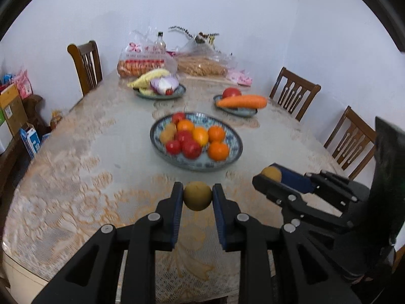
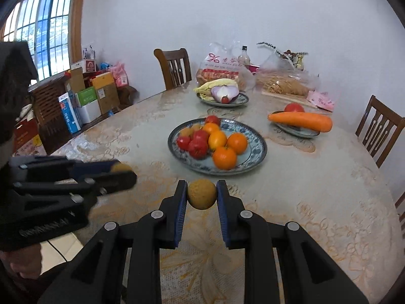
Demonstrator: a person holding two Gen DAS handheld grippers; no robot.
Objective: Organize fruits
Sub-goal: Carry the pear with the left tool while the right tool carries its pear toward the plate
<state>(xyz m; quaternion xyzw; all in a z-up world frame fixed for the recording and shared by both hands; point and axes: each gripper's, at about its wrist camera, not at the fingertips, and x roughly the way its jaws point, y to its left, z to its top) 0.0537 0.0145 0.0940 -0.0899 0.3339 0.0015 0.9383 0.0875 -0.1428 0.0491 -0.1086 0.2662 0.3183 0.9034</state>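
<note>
Here brown fruit (image 1: pixel 197 195) pinched between left jaws.

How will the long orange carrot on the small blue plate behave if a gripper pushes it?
The long orange carrot overhangs the small blue plate at both ends, so a push may pivot it or tip it off. It looks rounded and smooth, so it could roll. The red tomato beside it might block it.

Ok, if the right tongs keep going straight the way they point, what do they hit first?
Probably the near rim of the big blue fruit plate, just beyond the brown fruit the right tongs hold; depth is uncertain.
</note>
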